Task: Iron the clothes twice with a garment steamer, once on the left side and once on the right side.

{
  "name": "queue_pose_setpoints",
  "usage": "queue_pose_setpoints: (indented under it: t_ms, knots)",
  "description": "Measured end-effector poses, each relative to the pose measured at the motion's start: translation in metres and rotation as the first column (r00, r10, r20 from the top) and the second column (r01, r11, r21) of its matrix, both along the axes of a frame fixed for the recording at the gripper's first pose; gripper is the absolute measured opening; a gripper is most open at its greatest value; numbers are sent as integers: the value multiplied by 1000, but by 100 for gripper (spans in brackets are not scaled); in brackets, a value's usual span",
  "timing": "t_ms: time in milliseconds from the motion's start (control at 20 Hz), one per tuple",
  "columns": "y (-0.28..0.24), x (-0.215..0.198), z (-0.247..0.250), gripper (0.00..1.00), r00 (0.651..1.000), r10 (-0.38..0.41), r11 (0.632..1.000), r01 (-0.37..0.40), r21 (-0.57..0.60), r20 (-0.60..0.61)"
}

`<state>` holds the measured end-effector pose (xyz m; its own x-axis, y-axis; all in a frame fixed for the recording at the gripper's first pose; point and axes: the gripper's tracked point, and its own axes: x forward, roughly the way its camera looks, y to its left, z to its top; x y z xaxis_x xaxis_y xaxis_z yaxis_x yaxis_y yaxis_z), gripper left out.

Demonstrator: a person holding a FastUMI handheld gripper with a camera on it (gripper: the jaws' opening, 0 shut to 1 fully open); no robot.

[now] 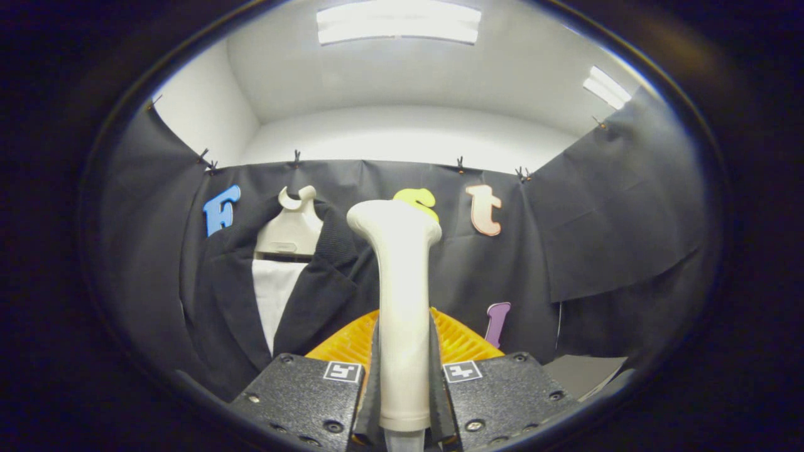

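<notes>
My gripper (404, 402) fingers (301, 392) are black with a rough, pebbled matt finish, set with dark metal screws. They press on both sides of the garment steamer (402, 301) handle, which looks like smooth cream plastic with a soft sheen. The orange base (461, 342) beyond them is ribbed plastic. The jacket (317, 282) is dark matt cloth over white fabric, hung on a smooth pale plastic hanger (292, 229).
</notes>
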<state>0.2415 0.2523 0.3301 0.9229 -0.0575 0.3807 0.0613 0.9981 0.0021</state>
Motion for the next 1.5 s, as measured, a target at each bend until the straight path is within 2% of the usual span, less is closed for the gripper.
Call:
queue_pose_setpoints:
  t_ms: [150, 400, 850, 1500]
  knots:
    - [15, 12, -3, 34, 1000, 6, 1000, -6, -16, 11]
    - [22, 24, -36, 34, 998, -11, 999, 9, -35, -60]
    - [26, 1, -101, 34, 990, -16, 996, 3, -95, -137]
    - [27, -28, -215, 34, 947, -21, 994, -13, -105, -322]
